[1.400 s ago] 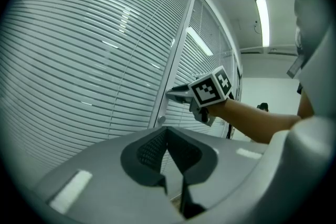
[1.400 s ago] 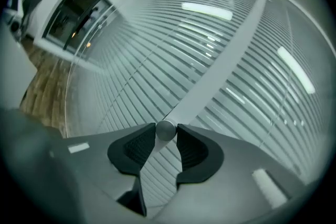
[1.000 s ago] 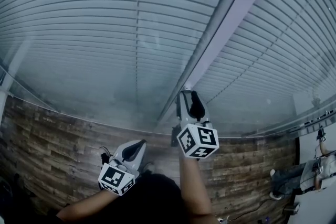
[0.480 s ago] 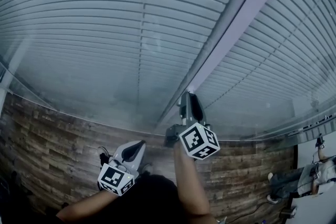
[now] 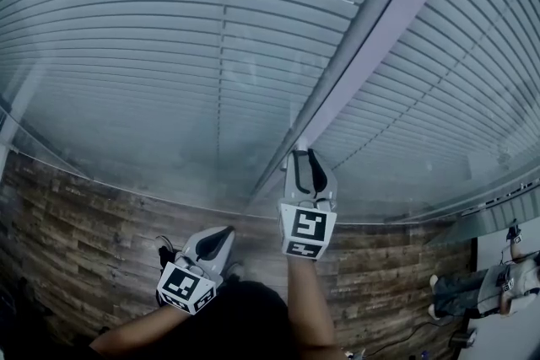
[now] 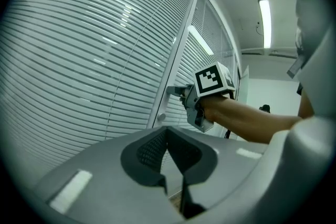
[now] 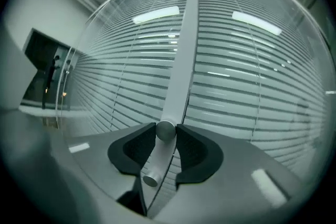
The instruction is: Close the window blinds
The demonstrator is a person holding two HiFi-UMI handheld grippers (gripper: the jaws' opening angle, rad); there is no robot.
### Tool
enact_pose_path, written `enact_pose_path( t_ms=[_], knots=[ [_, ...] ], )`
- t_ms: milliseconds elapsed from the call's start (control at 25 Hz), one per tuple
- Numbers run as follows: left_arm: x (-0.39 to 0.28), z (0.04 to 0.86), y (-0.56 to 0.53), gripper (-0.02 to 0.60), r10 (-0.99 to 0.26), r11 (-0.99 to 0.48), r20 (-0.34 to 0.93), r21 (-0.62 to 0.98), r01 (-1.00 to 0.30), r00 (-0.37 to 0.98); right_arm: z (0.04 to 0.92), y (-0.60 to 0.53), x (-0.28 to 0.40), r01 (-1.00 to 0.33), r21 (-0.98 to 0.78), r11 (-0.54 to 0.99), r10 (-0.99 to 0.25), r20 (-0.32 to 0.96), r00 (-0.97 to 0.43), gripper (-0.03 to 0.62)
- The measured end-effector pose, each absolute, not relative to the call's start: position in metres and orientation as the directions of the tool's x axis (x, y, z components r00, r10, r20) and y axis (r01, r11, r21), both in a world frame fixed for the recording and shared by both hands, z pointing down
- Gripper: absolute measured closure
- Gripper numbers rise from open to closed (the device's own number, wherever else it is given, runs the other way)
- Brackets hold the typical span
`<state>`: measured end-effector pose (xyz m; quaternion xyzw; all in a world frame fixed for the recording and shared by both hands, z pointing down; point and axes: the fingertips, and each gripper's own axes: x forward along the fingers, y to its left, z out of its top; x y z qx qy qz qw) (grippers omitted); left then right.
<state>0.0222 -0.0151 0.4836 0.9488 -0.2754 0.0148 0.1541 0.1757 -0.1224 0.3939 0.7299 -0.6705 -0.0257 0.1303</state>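
Right gripper view shows the right tool (image 7: 167, 127) set around a round knob (image 7: 166, 131) on the upright frame (image 7: 184, 39) between two glazed panels. The knob sits between the two pads and is touched by both, while the jaws are opening slightly. A second knob (image 7: 150, 180) is seen lower on the same frame, untouched.

The blinds (image 5: 169, 29) hang behind the glass on both sides of the frame (image 5: 363, 38), their slats running level with thin dark lines between them. How far they are already turned cannot be judged.

The step in hand is judged to be the grasp on the control knob. Before the slats can be tilted shut, the grip would need to be firmed again. The knob would then be twisted about its own axis, the tool being kept square to the frame so that the pads do not slide off the smooth round surface.

In the head view the right tool (image 5: 302, 154) is held up against the frame on a bare forearm raised nearly straight, its marker cube facing the camera. The left tool (image 5: 221, 233) is held low and close to the body on a bent arm, well apart from the frame. In its own view the left tool (image 6: 168, 136) is seen with its pads drawn together on nothing.
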Motion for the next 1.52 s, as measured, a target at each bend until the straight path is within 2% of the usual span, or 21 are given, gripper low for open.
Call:
enact_pose_path(
  t_ms=[280, 440, 880, 1000, 1160, 1280, 1520],
  knots=[
    [0.025, 0.481, -0.014, 0.581, -0.510, -0.808, 0.109, 0.280, -0.518, 0.854, 0.394, -0.122, 0.169, -0.872, 0.488, -0.052, -0.972, 0.176, 0.157, 0.468],
    [0.023, 0.481, -0.016, 0.581, -0.515, -0.804, 0.109, 0.282, -0.523, 0.850, 0.395, -0.121, 0.169, -0.842, 0.537, -0.053, -0.968, 0.179, 0.176, 0.468],
    [0.025, 0.483, -0.019, 0.581, -0.521, -0.802, 0.107, 0.277, -0.529, 0.847, 0.388, -0.120, 0.170, -0.954, 0.296, -0.051, -0.992, 0.094, 0.083, 0.461],
    [0.025, 0.480, -0.020, 0.581, -0.523, -0.803, 0.100, 0.273, -0.529, 0.846, 0.390, -0.113, 0.173, -0.981, 0.184, -0.058, -0.994, 0.078, 0.073, 0.467],
    [0.025, 0.476, -0.020, 0.581, -0.520, -0.808, 0.096, 0.269, -0.525, 0.849, 0.383, -0.105, 0.170, -0.996, 0.088, -0.036, -0.999, 0.022, 0.038, 0.503],
    [0.027, 0.476, -0.018, 0.581, -0.512, -0.813, 0.098, 0.266, -0.518, 0.853, 0.377, -0.099, 0.171, -0.997, 0.072, -0.027, -1.000, -0.008, 0.027, 0.592],
    [0.035, 0.492, -0.022, 0.581, -0.505, -0.821, 0.101, 0.251, -0.513, 0.857, 0.398, -0.088, 0.176, -0.995, 0.080, -0.057, -0.998, -0.001, 0.057, 0.594]
  ],
)
